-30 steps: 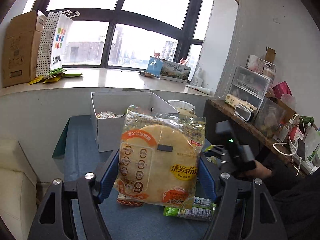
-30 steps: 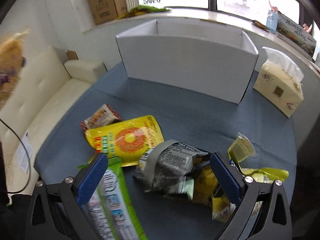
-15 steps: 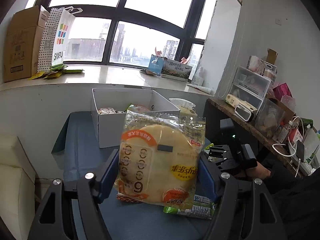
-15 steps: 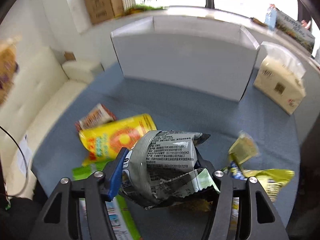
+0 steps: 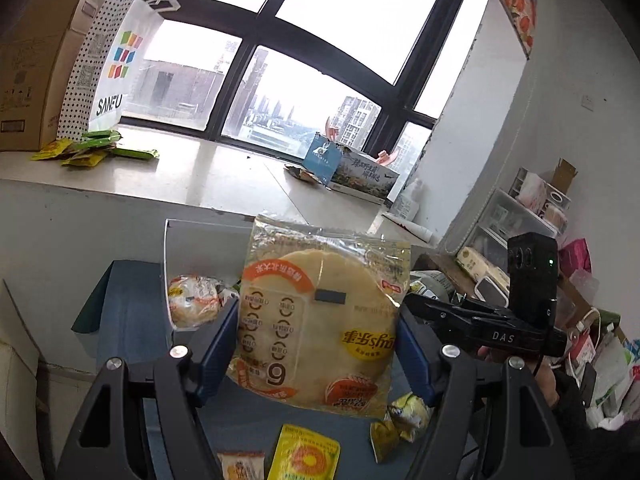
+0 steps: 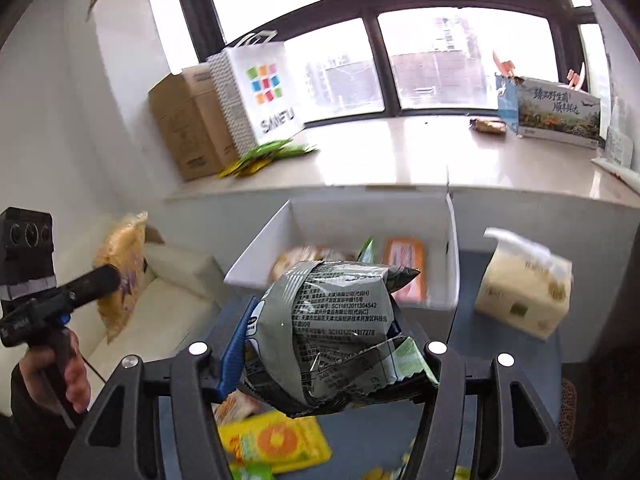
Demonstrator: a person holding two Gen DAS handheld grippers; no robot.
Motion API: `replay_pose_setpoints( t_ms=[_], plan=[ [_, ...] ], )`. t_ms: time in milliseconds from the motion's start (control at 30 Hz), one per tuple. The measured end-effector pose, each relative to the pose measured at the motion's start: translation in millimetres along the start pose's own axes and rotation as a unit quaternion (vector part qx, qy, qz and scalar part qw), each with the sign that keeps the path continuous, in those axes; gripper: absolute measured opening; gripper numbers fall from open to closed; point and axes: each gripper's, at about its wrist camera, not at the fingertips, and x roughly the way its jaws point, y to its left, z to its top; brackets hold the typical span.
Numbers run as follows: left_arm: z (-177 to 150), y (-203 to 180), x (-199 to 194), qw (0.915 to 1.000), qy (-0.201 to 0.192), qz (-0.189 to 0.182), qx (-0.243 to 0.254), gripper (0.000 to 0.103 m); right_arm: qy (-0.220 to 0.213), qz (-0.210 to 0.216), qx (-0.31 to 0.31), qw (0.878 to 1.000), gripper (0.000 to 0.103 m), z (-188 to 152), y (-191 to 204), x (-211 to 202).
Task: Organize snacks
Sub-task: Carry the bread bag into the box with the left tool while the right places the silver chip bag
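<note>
Grippers (image 5: 318, 338) (image 6: 328, 350) pinch upright pancake packet (image 5: 320, 316) and crumpled grey bag (image 6: 332, 332).

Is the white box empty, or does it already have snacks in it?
Not empty. The white box already holds several packets, including an orange packet; its far corners are hidden.

Blue bench, white box, bright wrappers

The pancake packet (image 5: 320, 320) is clear with orange and yellow labels; the crumpled bag (image 6: 332, 328) is silver-grey with black print; the gripper fingers (image 5: 218, 344) are blue; the tissue pack (image 6: 524, 292) is cream; the bench (image 5: 128, 320) is slate blue; the box (image 6: 452, 264) is white.
</note>
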Motion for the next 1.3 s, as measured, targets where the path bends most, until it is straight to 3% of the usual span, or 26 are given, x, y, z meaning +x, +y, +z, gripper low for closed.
replay_pose_setpoints(
  t_ms=[233,533,567,600,633,800,1067,1300],
  plan=[
    [45.5,37.1,102.5,0.9973,0.054,0.039,-0.029,0.077,0.018,-0.037,0.026,0.999,0.065,66.4,-34.1,62.3],
    [71.1,88.5,186.2,0.9858,0.109,0.125,-0.026,0.078,0.042,-0.072,0.032,0.996,0.068,91.3,-67.4,121.4],
    [72.0,96.7,192.8,0.9819,0.119,0.144,-0.031,0.085,0.047,-0.069,0.035,0.996,0.069,93.3,-70.2,125.5],
    [71.9,105.2,197.9,0.9768,0.130,0.166,-0.036,0.098,0.050,-0.072,0.039,0.995,0.081,94.9,-72.9,128.6],
    [71.5,111.4,200.5,0.9737,0.135,0.179,-0.040,0.102,0.046,-0.078,0.042,0.995,0.100,96.1,-75.3,129.9],
    [69.8,118.1,188.0,0.9725,0.127,0.193,-0.028,0.103,0.038,-0.072,0.034,0.996,0.103,94.4,-77.5,127.5],
    [72.4,93.9,154.1,0.9764,0.107,0.187,0.008,0.103,0.019,-0.072,0.004,0.997,0.103,86.7,-60.7,102.6],
    [47.7,41.9,89.4,0.9832,0.067,0.155,0.070,0.103,-0.028,-0.038,-0.027,0.999,0.103,63.8,-28.9,31.0]
  ],
)
